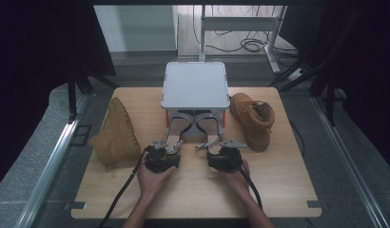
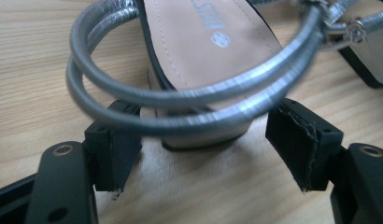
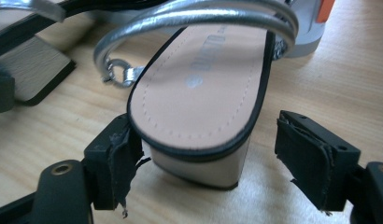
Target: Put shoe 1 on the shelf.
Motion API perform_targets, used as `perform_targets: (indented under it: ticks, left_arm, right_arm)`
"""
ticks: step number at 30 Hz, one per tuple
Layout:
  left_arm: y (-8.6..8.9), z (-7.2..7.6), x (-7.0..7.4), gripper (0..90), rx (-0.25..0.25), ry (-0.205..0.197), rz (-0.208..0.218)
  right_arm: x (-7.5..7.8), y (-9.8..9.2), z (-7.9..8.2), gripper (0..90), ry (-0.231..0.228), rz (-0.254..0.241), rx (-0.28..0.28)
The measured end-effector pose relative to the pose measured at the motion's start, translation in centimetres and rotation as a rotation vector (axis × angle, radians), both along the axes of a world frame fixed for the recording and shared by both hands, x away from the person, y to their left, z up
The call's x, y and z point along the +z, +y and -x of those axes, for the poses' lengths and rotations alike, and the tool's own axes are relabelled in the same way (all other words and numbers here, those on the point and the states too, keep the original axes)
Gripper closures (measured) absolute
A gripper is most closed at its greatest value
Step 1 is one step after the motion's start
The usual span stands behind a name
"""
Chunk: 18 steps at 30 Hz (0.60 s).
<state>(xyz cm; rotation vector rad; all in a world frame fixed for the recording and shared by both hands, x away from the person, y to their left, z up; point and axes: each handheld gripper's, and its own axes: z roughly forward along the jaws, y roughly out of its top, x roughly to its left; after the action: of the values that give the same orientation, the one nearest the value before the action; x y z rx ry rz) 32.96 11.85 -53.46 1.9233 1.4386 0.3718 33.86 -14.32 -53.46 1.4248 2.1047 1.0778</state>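
Two silver strappy sandals lie side by side in front of a grey box, heels toward me: the left sandal and the right sandal. My left gripper is open, its jaws on either side of the left sandal's block heel, with the silver ankle strap looped above them. My right gripper is open as well and straddles the right sandal's heel. Its left pad sits at the heel's edge; the right pad stands apart from it. The pink insole faces up.
The grey flat-topped box stands at the table's middle back. One tan boot lies on its side at the left, and another tan boot stands at the right. The wooden table has bare surface near its front edge.
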Motion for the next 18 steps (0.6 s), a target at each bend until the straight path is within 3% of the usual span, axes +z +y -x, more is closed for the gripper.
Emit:
perform_targets:
  ticks: [18]
  left_arm:
    - [-0.84,-0.95,0.0,34.6,0.011,-0.028,-0.016]
  right_arm:
    - [-0.6,0.57,-0.32,32.7,-0.001,-0.004,-0.007]
